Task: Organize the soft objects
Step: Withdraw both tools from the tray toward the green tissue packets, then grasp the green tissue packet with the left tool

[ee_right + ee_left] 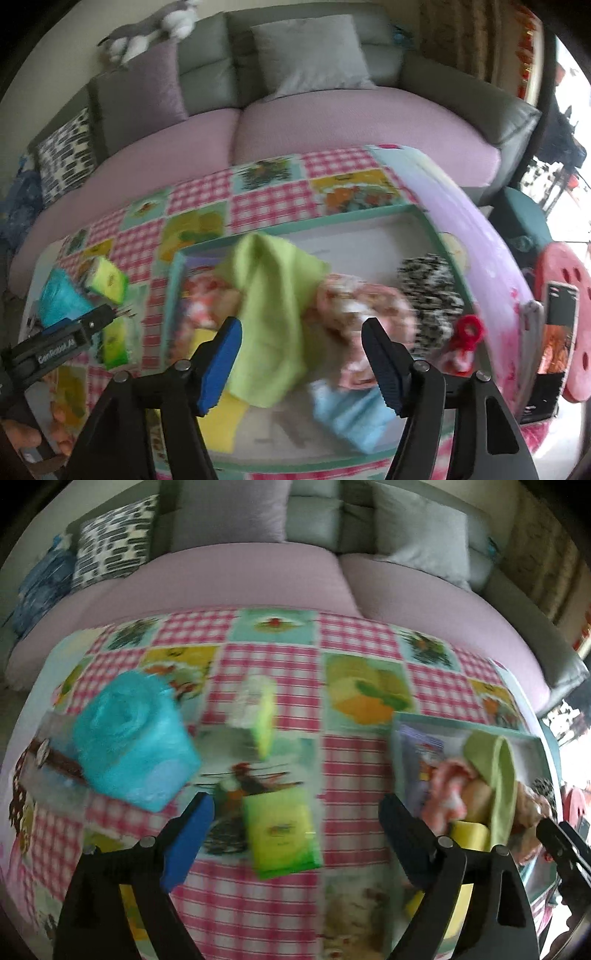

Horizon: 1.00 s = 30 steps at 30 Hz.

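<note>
My left gripper (295, 816) is open above a green tissue pack (280, 830) lying on the patchwork tablecloth. A second green pack (258, 716) and a turquoise bag (129, 738) lie farther back left. My right gripper (301, 343) is open over the teal-rimmed box (295, 223). A lime-green cloth (269, 306) lies in the box just ahead of the fingers, which do not hold it. Pink floral cloths (354, 310), a light blue cloth (351, 417), a yellow cloth (221, 417) and a black-and-white item (432, 288) lie in the box too.
The table (266, 657) stands before a pink-covered sofa (258, 579) with grey and patterned cushions. A toy husky (155, 29) lies on the sofa back. A red item (469, 332) sits by the box's right rim. A pink stool (569, 325) stands right of the table.
</note>
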{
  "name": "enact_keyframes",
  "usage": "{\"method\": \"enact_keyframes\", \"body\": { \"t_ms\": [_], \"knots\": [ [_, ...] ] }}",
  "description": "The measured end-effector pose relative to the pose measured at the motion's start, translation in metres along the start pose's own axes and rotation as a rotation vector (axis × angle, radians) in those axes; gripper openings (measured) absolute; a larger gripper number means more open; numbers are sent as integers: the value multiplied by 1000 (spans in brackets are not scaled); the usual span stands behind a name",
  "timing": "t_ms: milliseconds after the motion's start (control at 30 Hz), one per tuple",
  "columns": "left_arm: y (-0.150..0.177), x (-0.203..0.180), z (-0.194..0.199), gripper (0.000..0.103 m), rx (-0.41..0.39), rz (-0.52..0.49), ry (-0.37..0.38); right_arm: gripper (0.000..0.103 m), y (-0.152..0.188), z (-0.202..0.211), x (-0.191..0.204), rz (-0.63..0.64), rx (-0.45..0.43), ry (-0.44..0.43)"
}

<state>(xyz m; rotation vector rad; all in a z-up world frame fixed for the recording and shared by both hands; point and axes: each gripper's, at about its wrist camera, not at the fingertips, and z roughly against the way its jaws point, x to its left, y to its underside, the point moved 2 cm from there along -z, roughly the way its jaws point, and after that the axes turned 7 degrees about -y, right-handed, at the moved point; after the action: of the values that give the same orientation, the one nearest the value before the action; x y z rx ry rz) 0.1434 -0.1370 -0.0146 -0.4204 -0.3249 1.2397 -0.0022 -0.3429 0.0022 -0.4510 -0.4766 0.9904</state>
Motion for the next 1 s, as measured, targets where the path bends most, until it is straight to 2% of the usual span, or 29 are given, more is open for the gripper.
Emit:
{"method": "enact_keyframes", "body": {
  "t_ms": [167, 367, 500, 600, 800, 833, 967, 1000],
  "knots": [
    [7, 27, -10, 91, 45, 46, -1, 71, 2, -17, 34, 51, 34, -61],
    [13, 27, -28, 91, 101, 54, 29, 71, 10, -34, 64, 107, 76, -102],
    [17, 22, -41, 91, 133, 47, 36, 71, 14, -42, 65, 109, 102, -86],
    [19, 17, -48, 91, 149, 34, 39, 75, 17, -49, 62, 109, 122, -60],
    [21, 9, -62, 90, 167, 24, 25, 76, 14, -46, 58, 92, 110, -65],
    [21, 9, -63, 89, 163, 25, 18, 76, 14, -46, 58, 91, 109, -66],
    [20, 11, -58, 51, 137, 22, 22, 76, 12, -44, 61, 89, 96, -81],
    [20, 15, -57, 51, 136, 28, 34, 76, 11, -43, 62, 89, 91, -86]
  ]
}}
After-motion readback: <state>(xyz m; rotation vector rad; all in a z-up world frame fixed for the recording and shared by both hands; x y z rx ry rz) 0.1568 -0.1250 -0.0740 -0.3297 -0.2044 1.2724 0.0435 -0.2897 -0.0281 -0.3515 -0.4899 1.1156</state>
